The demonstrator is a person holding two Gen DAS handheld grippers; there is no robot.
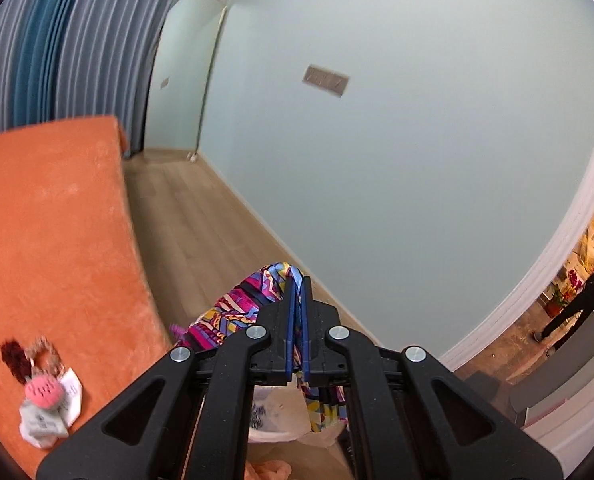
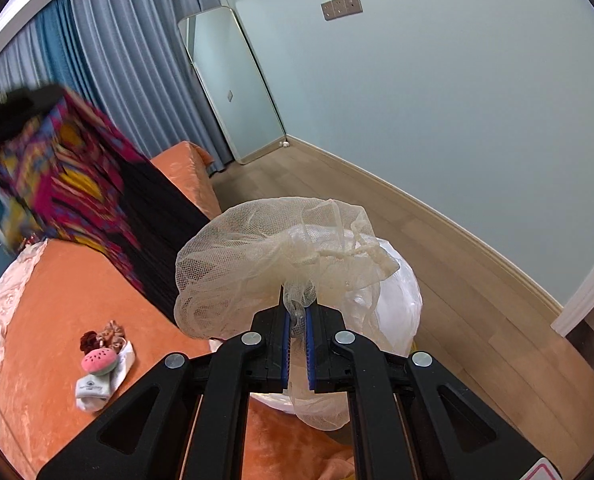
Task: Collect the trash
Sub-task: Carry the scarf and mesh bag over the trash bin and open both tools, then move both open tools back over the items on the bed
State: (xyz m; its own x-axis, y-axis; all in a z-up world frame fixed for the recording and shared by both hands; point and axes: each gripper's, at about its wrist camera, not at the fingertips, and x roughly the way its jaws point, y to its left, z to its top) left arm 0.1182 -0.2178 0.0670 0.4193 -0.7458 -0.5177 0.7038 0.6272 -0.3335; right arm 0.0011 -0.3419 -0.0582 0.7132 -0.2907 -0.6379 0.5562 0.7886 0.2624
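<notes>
My left gripper point(image 1: 297, 282) is shut on a bright multicoloured patterned cloth point(image 1: 237, 308), which bunches at the fingertips and hangs down beneath the jaws. In the right wrist view the same cloth point(image 2: 69, 184) hangs blurred at the upper left over the bed, below a dark shape. My right gripper point(image 2: 297, 304) is shut on a cream mesh net point(image 2: 257, 256), which billows above and hangs below the fingers. A white plastic bag point(image 2: 401, 292) sits just behind the net, over the floor beside the bed; the bag point(image 1: 277, 412) also shows under the left gripper.
An orange bed point(image 2: 77, 300) fills the left. On it lie a pink watermelon-shaped toy point(image 2: 99, 361), a white sock point(image 2: 93, 390) and scrunchies point(image 2: 97, 338). A mirror point(image 2: 233, 84) leans by grey-blue curtains. Wood floor point(image 2: 457, 280) runs along the pale wall. A person point(image 1: 589, 296) stands beyond the doorway.
</notes>
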